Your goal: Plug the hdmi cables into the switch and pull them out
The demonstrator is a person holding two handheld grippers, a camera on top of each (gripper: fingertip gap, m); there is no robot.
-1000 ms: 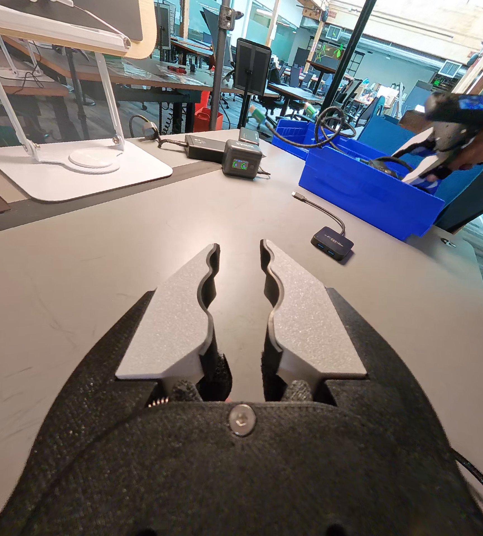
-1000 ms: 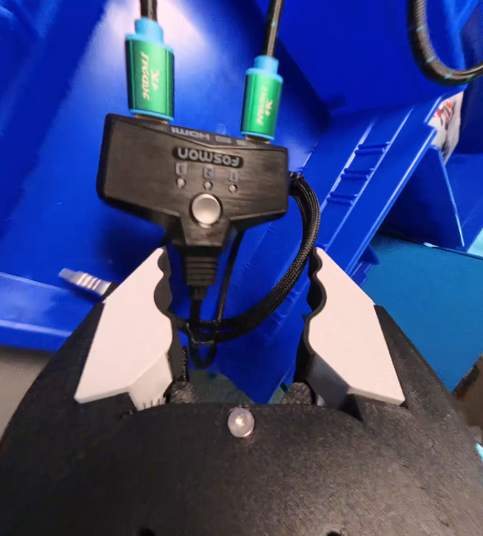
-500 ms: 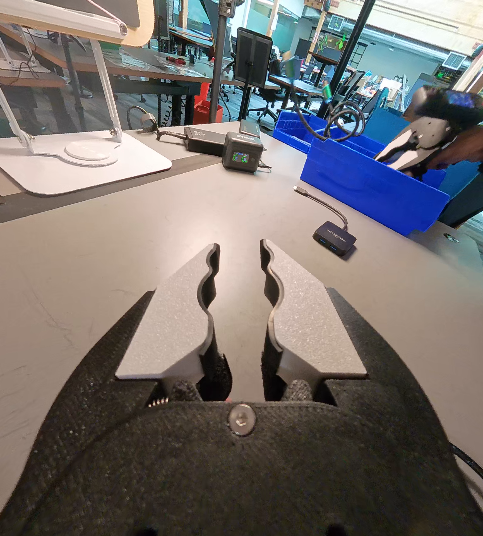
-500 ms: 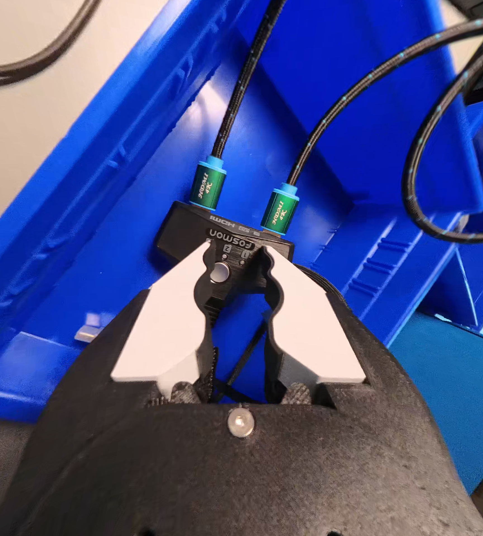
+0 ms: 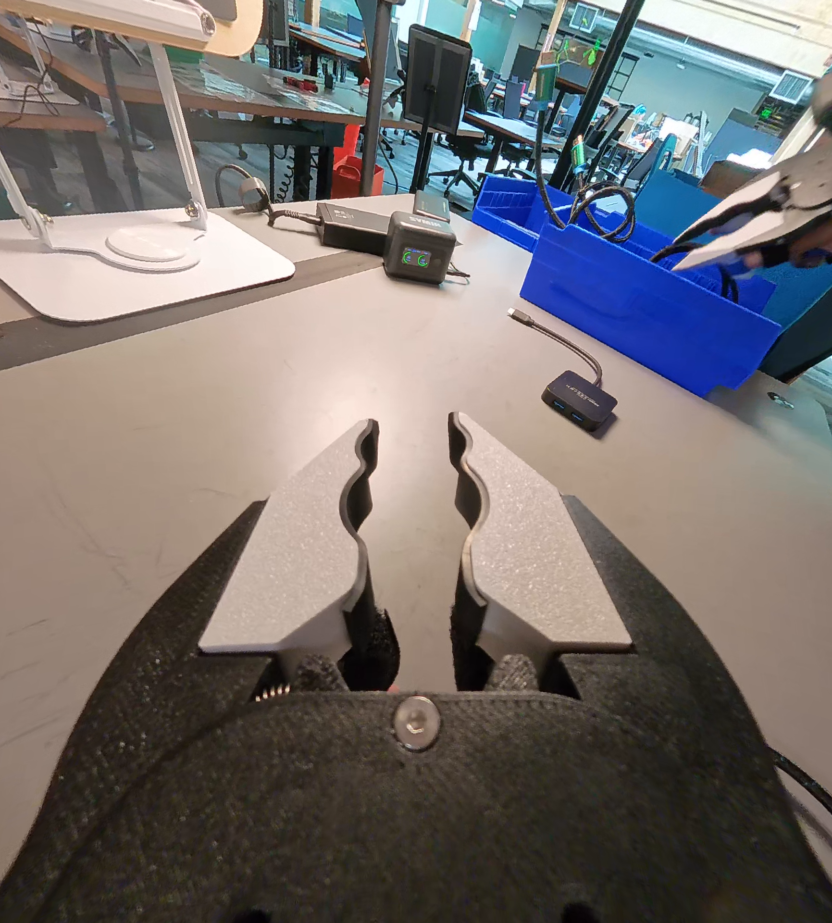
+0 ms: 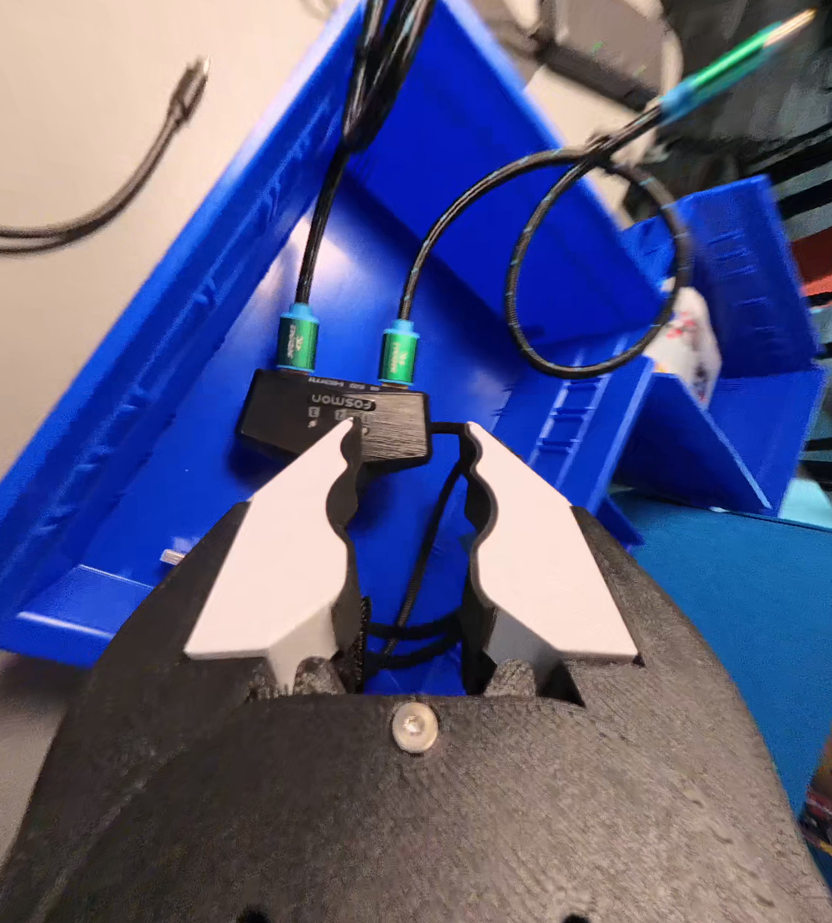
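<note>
The black HDMI switch (image 6: 279,419) lies inside a blue bin (image 6: 154,399), with two green-ended HDMI plugs (image 6: 296,344) (image 6: 399,352) seated in its far edge. My right gripper (image 6: 410,424) reaches into the bin with its jaws narrowly apart. The switch's near end and its bundled black tail cable (image 6: 404,634) lie between the fingers. Whether they are pinched is unclear. A free green plug (image 6: 733,55) hangs blurred in the air. My left gripper (image 5: 414,424) is slightly open and empty above the grey table (image 5: 254,424), and from there the right gripper (image 5: 678,259) shows over the bin (image 5: 628,309).
A small dark USB hub (image 5: 578,399) with a thin cable lies on the table in front of the bin. A white lamp base (image 5: 119,259) stands at the back left, a dark charger block (image 5: 419,249) at the back middle. A second blue bin (image 5: 508,200) sits behind. The tips of one gripper are about 50 cm away from the tips of the other. From either gripper's tips it is about 25 cm to the small dark USB hub (image 5: 578,399).
My right jaws went from wide open to narrow around the switch's near end, then parted slightly. The switch shifted left in the bin and the free cable ends rose. My left gripper stayed put.
</note>
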